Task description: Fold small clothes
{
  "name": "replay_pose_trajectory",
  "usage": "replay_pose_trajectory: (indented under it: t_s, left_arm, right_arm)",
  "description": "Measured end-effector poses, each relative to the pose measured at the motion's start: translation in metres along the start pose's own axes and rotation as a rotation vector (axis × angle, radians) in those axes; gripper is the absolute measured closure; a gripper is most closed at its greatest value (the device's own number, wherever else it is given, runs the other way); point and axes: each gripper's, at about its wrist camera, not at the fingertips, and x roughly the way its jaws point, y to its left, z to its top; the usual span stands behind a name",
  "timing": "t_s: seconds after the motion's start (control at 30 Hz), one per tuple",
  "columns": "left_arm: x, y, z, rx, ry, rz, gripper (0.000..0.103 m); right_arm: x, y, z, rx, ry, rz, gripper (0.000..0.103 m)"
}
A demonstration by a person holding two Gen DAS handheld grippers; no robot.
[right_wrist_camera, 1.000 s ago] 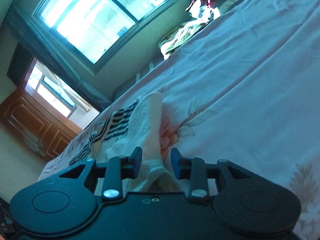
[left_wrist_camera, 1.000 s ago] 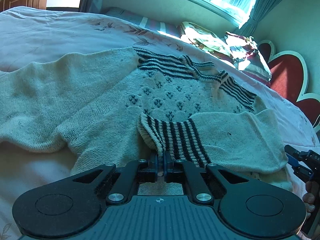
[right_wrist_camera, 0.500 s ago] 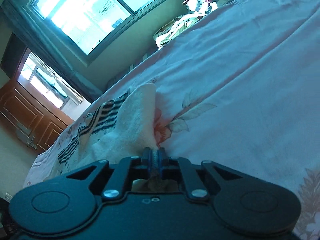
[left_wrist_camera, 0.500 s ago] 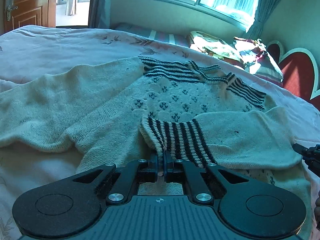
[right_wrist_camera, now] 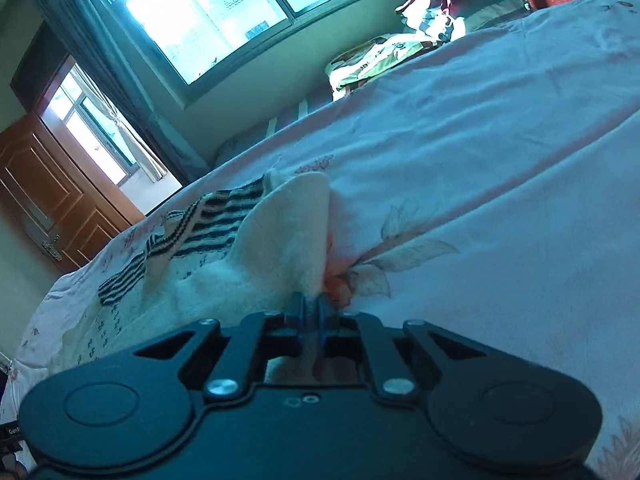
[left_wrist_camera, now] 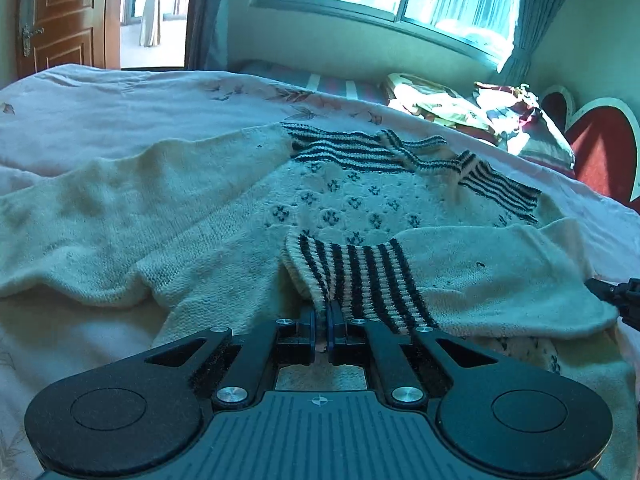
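Observation:
A small cream knit sweater (left_wrist_camera: 208, 216) with dark stripes and dotted flowers lies spread on the bed. Its right sleeve is folded across the body, striped cuff (left_wrist_camera: 360, 276) toward me. My left gripper (left_wrist_camera: 320, 316) is shut on the near edge of that cuff. My right gripper (right_wrist_camera: 311, 306) is shut on the sweater's cream fold (right_wrist_camera: 288, 236) at its right edge, lifting it into a peak. The right gripper's black tip shows at the right edge of the left wrist view (left_wrist_camera: 620, 292).
The pink floral bedsheet (right_wrist_camera: 500, 168) stretches all around. Pillows and bundled clothes (left_wrist_camera: 480, 116) lie at the bed's head under the window. A red heart headboard (left_wrist_camera: 600, 148) stands at the right. A wooden door (left_wrist_camera: 56, 16) is at the far left.
My right gripper closed on the sweater's edge and has raised the fold. My left gripper stayed shut on the cuff and has tilted up, showing more of the room.

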Motion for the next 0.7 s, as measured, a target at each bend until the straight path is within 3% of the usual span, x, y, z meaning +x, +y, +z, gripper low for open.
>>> replay_pose_trajectory:
  t_s: [0.13,0.23,0.3,0.4,0.43,0.47,0.5,0.53,0.57,0.7]
  left_arm:
    - [0.001,0.011,0.002,-0.06,0.012,-0.047,0.098]
    - [-0.007,0.01,0.004,-0.039,-0.055,-0.047,0.098]
    - [0.0,0.007,0.003,-0.003,-0.012,-0.018,0.098]
    - [0.003,0.008,0.004,0.016,0.008,-0.031,0.098]
    - [0.0,0.01,0.006,0.009,0.009,-0.032,0.092]
    - [-0.005,0.013,0.007,-0.005,-0.002,-0.006,0.074]
    - [-0.012,0.015,0.008,-0.006,-0.031,0.046,0.059]
    - [-0.022,0.016,0.01,0.006,-0.084,0.087,0.036]
    - [-0.028,0.016,0.013,0.03,-0.125,0.078,0.036]
    - [-0.014,-0.009,0.029,0.107,-0.105,-0.033,0.041]
  right_arm:
    - [-0.002,-0.001,0.001,-0.004,0.021,0.008,0.095]
    - [-0.005,-0.002,0.001,0.014,-0.002,0.017,0.093]
    - [-0.005,-0.003,-0.002,0.005,-0.013,0.01,0.094]
    - [-0.002,-0.008,-0.001,0.02,-0.008,0.014,0.095]
    - [-0.003,-0.008,0.001,0.018,-0.002,0.016,0.091]
    - [-0.007,-0.008,0.003,0.019,-0.009,0.024,0.08]
    - [-0.014,-0.008,0.007,0.017,-0.043,0.018,0.076]
    - [-0.02,-0.008,0.01,0.009,-0.069,0.016,0.075]
    - [-0.023,-0.008,0.016,0.004,-0.09,0.031,0.079]
    - [0.0,-0.01,0.042,-0.003,-0.072,0.014,0.077]
